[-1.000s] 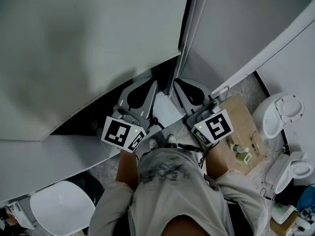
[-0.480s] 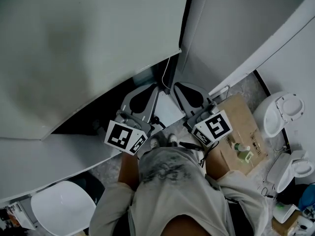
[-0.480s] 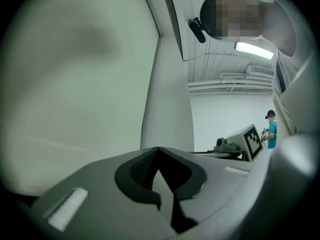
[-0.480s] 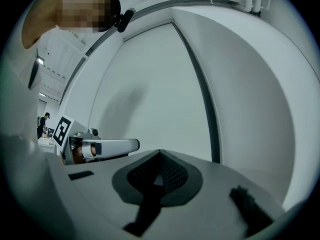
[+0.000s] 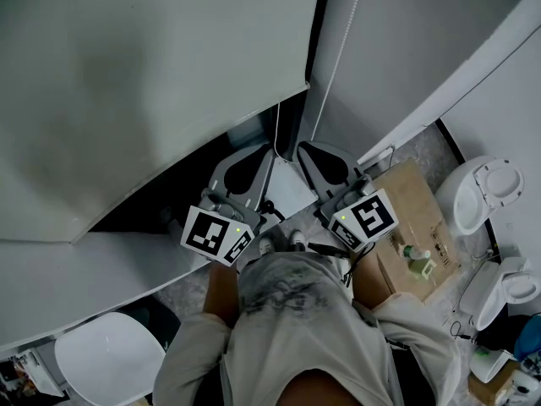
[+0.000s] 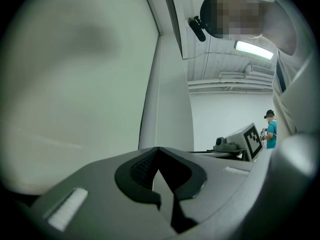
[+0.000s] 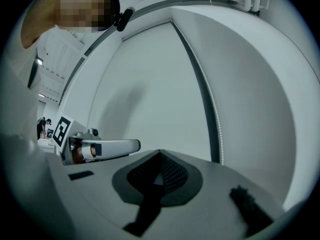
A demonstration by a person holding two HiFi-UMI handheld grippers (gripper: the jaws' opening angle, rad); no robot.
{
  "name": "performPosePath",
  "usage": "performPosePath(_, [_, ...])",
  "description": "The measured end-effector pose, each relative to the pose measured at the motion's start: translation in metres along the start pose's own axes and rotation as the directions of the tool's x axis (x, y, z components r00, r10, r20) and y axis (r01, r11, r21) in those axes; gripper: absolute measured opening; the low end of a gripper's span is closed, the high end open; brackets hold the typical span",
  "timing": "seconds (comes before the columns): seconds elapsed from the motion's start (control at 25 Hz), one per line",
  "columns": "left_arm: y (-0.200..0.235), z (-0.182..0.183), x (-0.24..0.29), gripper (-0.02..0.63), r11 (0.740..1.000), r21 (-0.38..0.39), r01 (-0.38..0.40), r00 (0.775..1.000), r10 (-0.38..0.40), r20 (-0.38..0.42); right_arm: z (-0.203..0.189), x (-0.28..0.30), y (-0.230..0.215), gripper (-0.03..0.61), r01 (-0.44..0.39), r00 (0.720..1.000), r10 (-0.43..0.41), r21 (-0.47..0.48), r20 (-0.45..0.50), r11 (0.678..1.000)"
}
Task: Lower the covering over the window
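Observation:
A pale grey roller blind (image 5: 152,74) fills the upper left of the head view, and its bottom edge (image 5: 211,129) runs slantwise above dark window glass (image 5: 135,205). A thin bead cord (image 5: 338,57) hangs beside it. A second strand (image 5: 276,129) runs down to my left gripper (image 5: 269,148). In the left gripper view the cord (image 6: 156,119) enters the closed jaws of the left gripper (image 6: 158,149), which is shut on it. My right gripper (image 5: 301,149) sits just right of it with the jaws together. In the right gripper view the bead cord (image 7: 215,119) passes to the right of the right gripper (image 7: 160,153), outside it.
A white sill (image 5: 93,269) runs below the window. A cardboard box (image 5: 414,218) with a small bottle lies on the floor at right, next to white toilet-like fixtures (image 5: 486,193). A white chair seat (image 5: 106,362) stands at lower left. A white wall panel (image 5: 397,49) rises at right.
The two cord strands, close together a second ago, have spread apart: one now slants down to the left gripper. Both grippers have shifted only slightly.

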State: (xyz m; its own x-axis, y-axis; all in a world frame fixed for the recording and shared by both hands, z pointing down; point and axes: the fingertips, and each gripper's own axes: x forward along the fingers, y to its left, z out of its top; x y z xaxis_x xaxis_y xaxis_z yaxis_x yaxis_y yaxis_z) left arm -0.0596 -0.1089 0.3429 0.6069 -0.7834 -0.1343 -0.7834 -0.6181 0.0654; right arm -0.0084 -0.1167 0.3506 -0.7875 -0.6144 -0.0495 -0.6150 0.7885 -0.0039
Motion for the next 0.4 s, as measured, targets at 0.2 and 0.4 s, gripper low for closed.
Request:
performPosePath(0.2, [0.0005, -0.0009, 0.003, 0.005, 1.0, -0.002, 0.003, 1.0, -0.003, -0.001, -0.0006, 0.0007, -0.0029, 0.014, 0.003, 1.0, -0.003, 0.0, -0.002, 1.0])
performPosePath(0.4, [0.0009, -0.0012, 0.0063, 0.005, 1.0, -0.003, 0.005, 1.0, -0.005, -0.003, -0.0007, 0.0019, -0.0053, 0.015, 0.005, 1.0, -0.005, -0.001, -0.005, 1.0])
